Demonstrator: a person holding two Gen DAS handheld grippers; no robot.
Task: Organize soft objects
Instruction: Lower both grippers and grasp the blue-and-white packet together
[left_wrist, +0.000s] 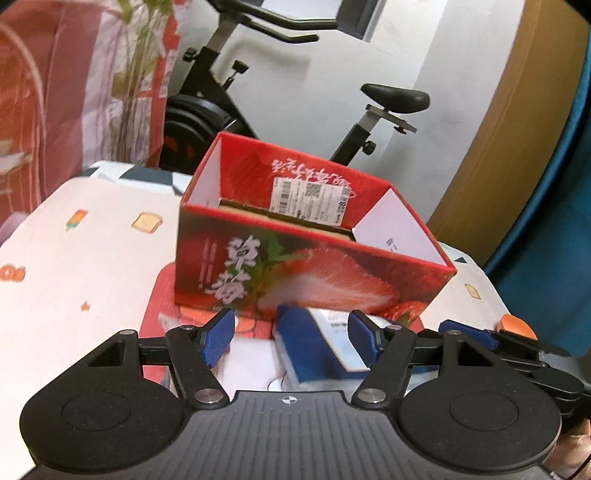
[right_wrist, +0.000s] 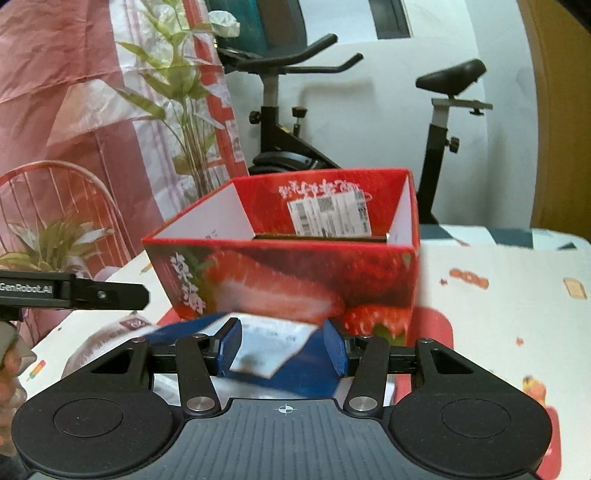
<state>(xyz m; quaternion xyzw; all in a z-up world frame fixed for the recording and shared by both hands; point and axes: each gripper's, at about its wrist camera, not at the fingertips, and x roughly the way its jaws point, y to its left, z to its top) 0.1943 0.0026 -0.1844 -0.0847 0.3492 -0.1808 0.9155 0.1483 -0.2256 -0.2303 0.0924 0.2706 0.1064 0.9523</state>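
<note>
My right gripper (right_wrist: 282, 349) has its jaws narrowed onto a blue soft package (right_wrist: 291, 365) with a white label; both pads seem to press its sides. My left gripper (left_wrist: 291, 339) stands wide, the same package (left_wrist: 317, 347) near its right pad, contact unclear. The package's lower part is hidden behind the gripper bodies. A red strawberry box (left_wrist: 303, 266), open-topped, sits just beyond on a printed tablecloth (left_wrist: 74, 266). An exercise bike (right_wrist: 288, 122) and a plant (right_wrist: 177, 92) stand behind.
</note>
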